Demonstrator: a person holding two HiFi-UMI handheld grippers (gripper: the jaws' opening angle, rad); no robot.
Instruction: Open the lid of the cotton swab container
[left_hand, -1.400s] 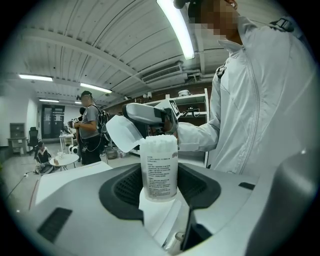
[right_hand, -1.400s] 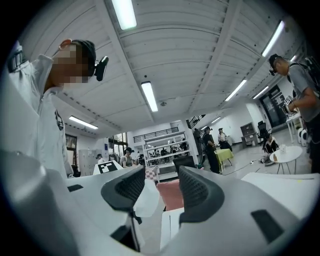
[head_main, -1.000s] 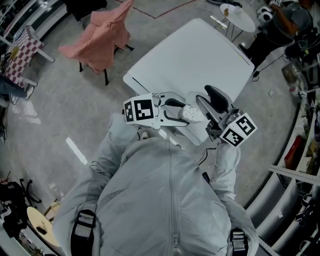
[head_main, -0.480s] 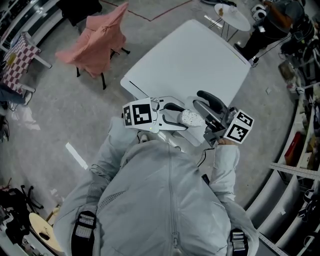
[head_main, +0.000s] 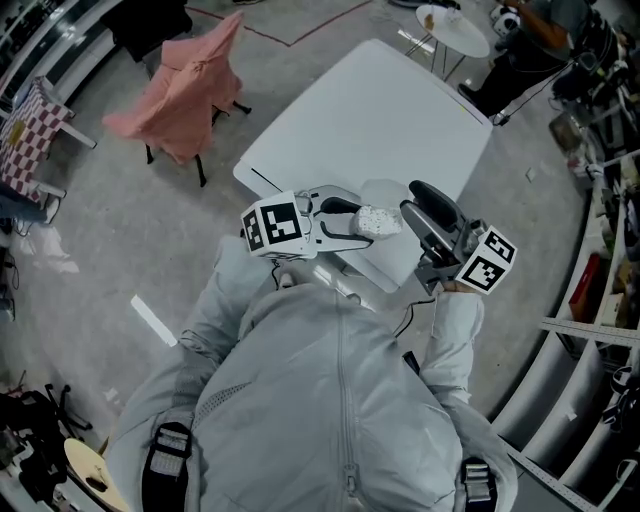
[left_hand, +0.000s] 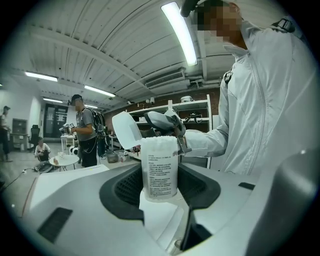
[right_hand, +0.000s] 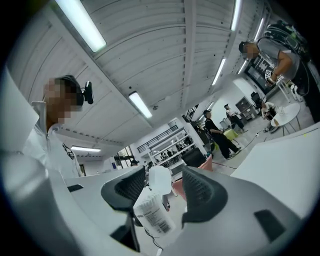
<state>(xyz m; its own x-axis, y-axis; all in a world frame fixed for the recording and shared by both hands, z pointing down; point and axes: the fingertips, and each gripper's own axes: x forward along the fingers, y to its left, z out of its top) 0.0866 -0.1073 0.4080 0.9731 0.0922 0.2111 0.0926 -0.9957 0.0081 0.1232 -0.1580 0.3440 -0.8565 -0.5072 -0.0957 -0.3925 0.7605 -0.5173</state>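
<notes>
Left tongs (left_hand: 160, 187) round cotton swab container (left_hand: 159, 167), lid (left_hand: 126, 131) open, white table (head_main: 380, 110) below.

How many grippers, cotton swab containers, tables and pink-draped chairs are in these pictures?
Handheld grippers: 2 (left gripper, right gripper)
Cotton swab container: 1
Tables: 2 (white table, small round table)
Pink-draped chair: 1
Total: 6

Item: one clear cylindrical plastic cotton swab container (head_main: 378, 222) with one white lid (left_hand: 126, 130). Two grey handheld grippers with paired jaws: one left gripper (head_main: 360, 224), one right gripper (head_main: 410, 198). One white rectangular bench (head_main: 380, 110), one small round white table (head_main: 452, 20), one chair draped in pink cloth (head_main: 180, 90).
</notes>
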